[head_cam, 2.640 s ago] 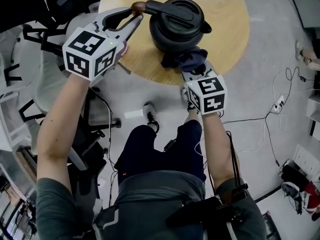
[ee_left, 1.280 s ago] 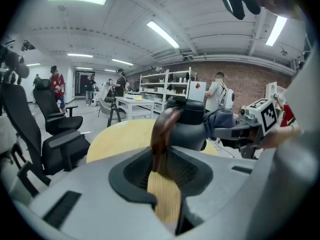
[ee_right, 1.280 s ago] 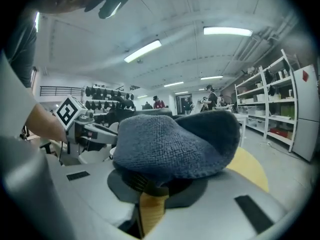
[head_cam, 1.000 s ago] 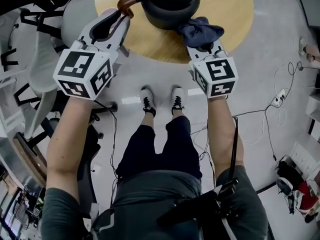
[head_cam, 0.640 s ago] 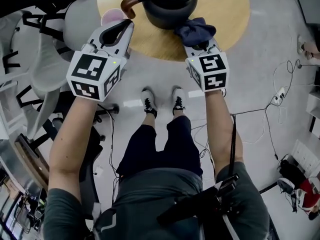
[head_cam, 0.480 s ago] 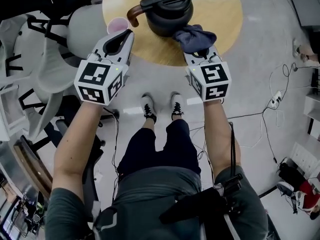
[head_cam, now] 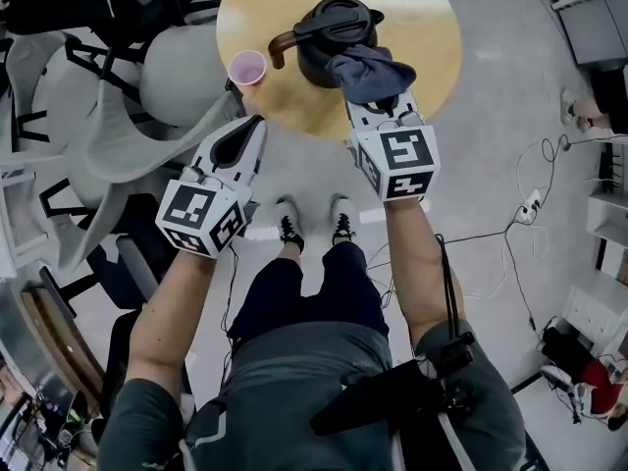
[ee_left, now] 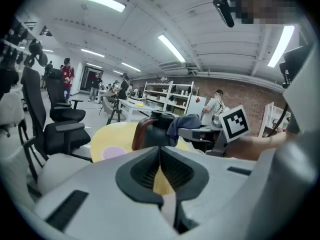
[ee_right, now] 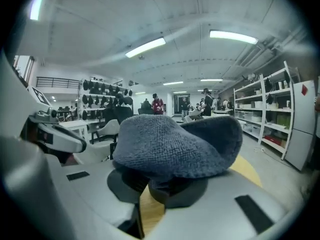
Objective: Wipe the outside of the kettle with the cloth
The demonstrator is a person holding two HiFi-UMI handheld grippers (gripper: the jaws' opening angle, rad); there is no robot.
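Two grippers: the right gripper (head_cam: 380, 103) is clamping the soft, floppy cloth (head_cam: 368, 70) at five o'clock of the rigid, likely heavy kettle (head_cam: 319, 47) sitting on the table (head_cam: 432, 42), best steadied by its handle (head_cam: 334, 23), while the left gripper (head_cam: 257, 123) is hanging back, jaws just closed together on nothing.

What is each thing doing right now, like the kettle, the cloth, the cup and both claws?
Kettle: upright on the table, lid on.
Cloth: bunched up, pinched in the right claw.
Cup: upright on the table.
Left claw: jaws just closed, nothing between them.
Right claw: shut on the cloth.
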